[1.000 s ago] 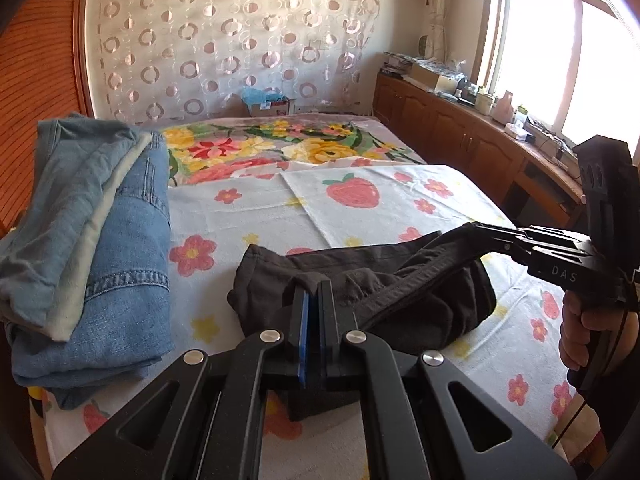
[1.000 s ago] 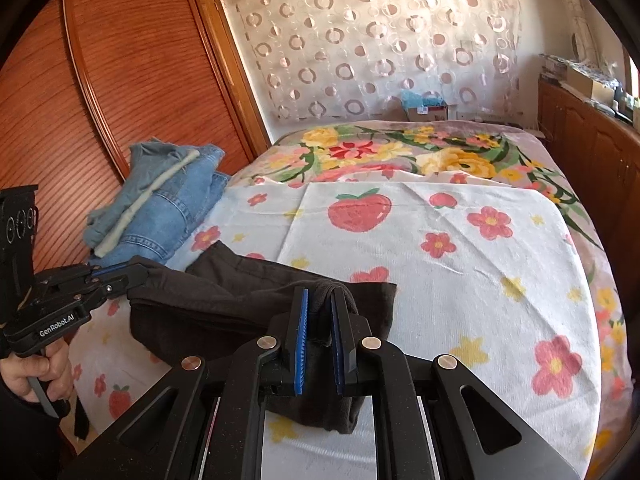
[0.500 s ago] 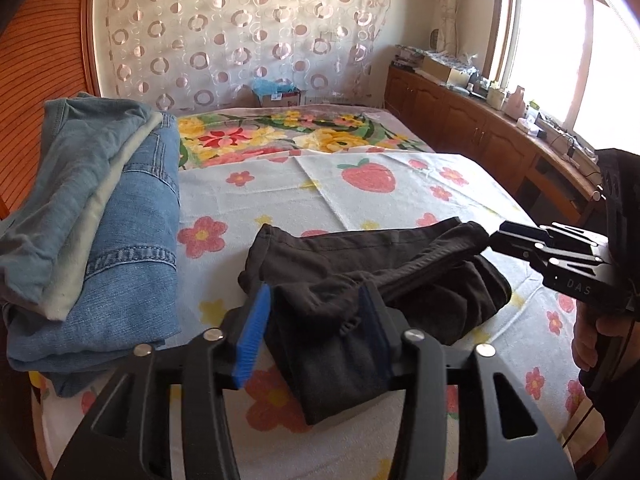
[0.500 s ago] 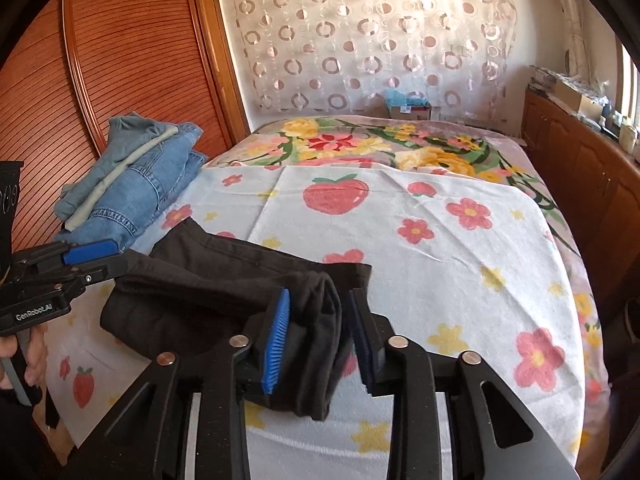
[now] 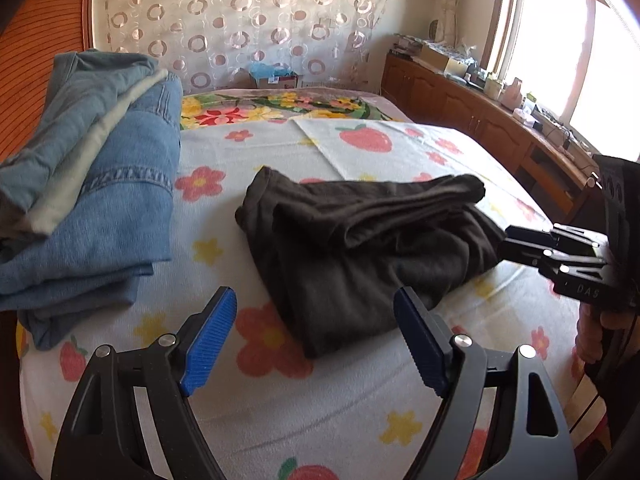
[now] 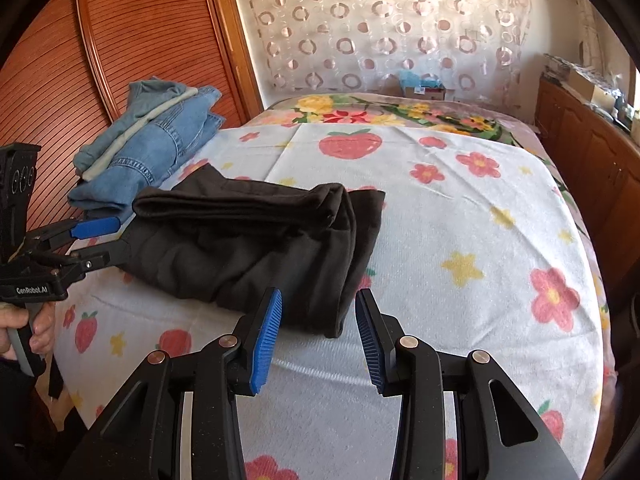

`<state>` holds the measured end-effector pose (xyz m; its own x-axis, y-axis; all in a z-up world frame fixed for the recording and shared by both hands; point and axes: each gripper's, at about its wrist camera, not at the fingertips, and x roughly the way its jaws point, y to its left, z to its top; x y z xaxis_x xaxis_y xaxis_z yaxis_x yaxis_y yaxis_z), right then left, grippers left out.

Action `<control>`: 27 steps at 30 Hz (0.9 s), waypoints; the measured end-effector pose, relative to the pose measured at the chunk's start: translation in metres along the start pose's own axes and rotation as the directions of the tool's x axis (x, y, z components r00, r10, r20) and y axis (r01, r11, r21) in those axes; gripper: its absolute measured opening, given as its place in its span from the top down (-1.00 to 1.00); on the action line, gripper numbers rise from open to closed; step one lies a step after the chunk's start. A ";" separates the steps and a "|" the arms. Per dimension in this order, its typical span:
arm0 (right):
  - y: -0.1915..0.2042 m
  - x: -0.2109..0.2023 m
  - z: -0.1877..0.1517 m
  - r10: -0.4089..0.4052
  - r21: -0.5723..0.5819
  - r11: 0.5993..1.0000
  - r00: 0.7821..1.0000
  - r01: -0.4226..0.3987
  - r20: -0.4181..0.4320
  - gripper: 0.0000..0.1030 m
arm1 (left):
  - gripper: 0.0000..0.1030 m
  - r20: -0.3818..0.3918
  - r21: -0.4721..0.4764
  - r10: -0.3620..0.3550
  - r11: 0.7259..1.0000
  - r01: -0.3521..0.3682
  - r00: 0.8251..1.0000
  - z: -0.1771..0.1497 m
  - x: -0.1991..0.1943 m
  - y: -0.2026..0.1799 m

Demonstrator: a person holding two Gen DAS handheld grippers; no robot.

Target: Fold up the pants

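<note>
Dark brown pants [image 5: 360, 240] lie folded in a thick bundle on the flowered bed sheet; they also show in the right wrist view [image 6: 256, 240]. My left gripper [image 5: 316, 336] is open and empty, just short of the bundle's near corner. My right gripper [image 6: 318, 336] is open and empty, just short of the bundle's near right corner. In the left wrist view my right gripper [image 5: 520, 244] sits at the bundle's right end. In the right wrist view my left gripper [image 6: 100, 240] sits at its left end.
A stack of folded blue jeans [image 5: 88, 184] lies on the bed's left side, also in the right wrist view [image 6: 148, 148]. A wooden wardrobe [image 6: 120, 40] stands left of the bed, wooden cabinets [image 5: 480, 128] along the window wall, a cardboard box [image 5: 274, 78] beyond the bed's far end.
Both grippers were shut on the pants a second ago. They have opened, let the bundle go onto the bed and drawn back from it.
</note>
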<state>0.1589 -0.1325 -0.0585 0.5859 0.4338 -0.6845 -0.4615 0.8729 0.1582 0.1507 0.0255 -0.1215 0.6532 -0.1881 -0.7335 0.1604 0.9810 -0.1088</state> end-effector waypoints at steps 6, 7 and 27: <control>-0.003 0.009 0.002 0.017 0.004 1.000 0.999 -0.017 -0.034 0.55 | -0.14 -0.040 0.013 -0.024 1.000 0.025 0.999 -0.006 0.009 0.001; -0.004 0.007 0.002 0.017 -0.001 1.000 0.999 -0.017 -0.029 0.80 | -0.13 -0.042 0.014 -0.028 0.999 0.028 0.999 -0.006 0.011 0.000; -0.011 -0.020 -0.004 0.006 -0.001 1.000 1.000 -0.006 0.010 0.89 | 0.64 -0.024 0.064 -0.046 0.997 0.047 0.999 -0.011 0.001 -0.012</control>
<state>0.1499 -0.1515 -0.0498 0.5896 0.4410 -0.6767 -0.4656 0.8702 0.1614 0.1416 0.0142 -0.1283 0.6275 -0.2320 -0.7433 0.2381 0.9660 -0.1005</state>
